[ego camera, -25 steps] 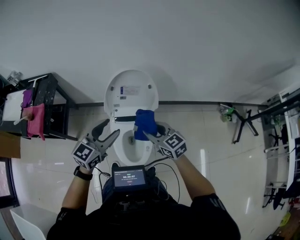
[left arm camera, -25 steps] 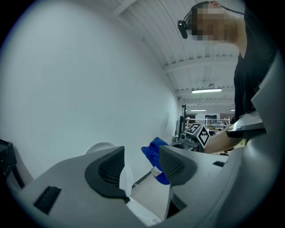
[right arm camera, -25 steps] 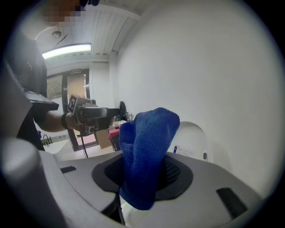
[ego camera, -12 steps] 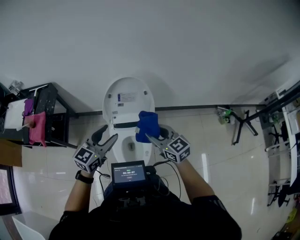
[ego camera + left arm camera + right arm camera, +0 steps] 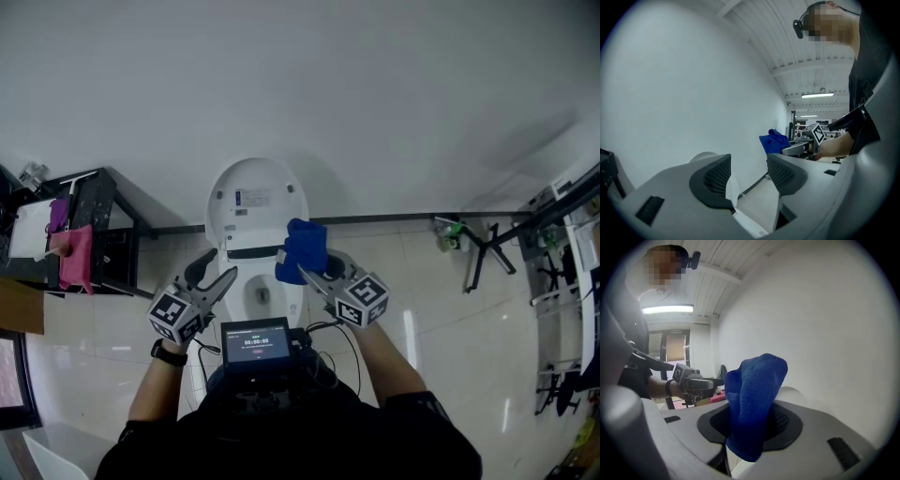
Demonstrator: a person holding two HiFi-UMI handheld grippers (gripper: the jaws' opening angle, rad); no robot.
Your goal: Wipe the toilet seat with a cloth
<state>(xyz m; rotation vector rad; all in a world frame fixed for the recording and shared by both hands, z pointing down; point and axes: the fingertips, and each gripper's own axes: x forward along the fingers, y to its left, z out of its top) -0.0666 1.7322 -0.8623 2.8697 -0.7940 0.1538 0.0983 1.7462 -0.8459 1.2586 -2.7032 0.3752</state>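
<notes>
In the head view a white toilet [image 5: 232, 298] stands against the wall with its lid [image 5: 255, 202] raised. My right gripper [image 5: 310, 273] is held above the bowl's right side, shut on a blue cloth [image 5: 305, 247] that sticks up from its jaws. The right gripper view shows the cloth [image 5: 754, 399] pinched between the pads and flopping over them. My left gripper [image 5: 214, 273] hovers over the bowl's left side, open and empty. In the left gripper view its jaws [image 5: 749, 176] stand apart, with the cloth [image 5: 774, 140] beyond them.
A black shelf unit [image 5: 98, 220] with a pink cloth [image 5: 73, 251] hanging on it stands left of the toilet. Black stands and frames [image 5: 487, 246] crowd the right side. A small screen [image 5: 255, 345] sits at the person's chest. A white bin [image 5: 47, 450] is at the lower left.
My right gripper has lifted the blue cloth up and a little to the right, off the bowl's middle. The left gripper has barely moved.
</notes>
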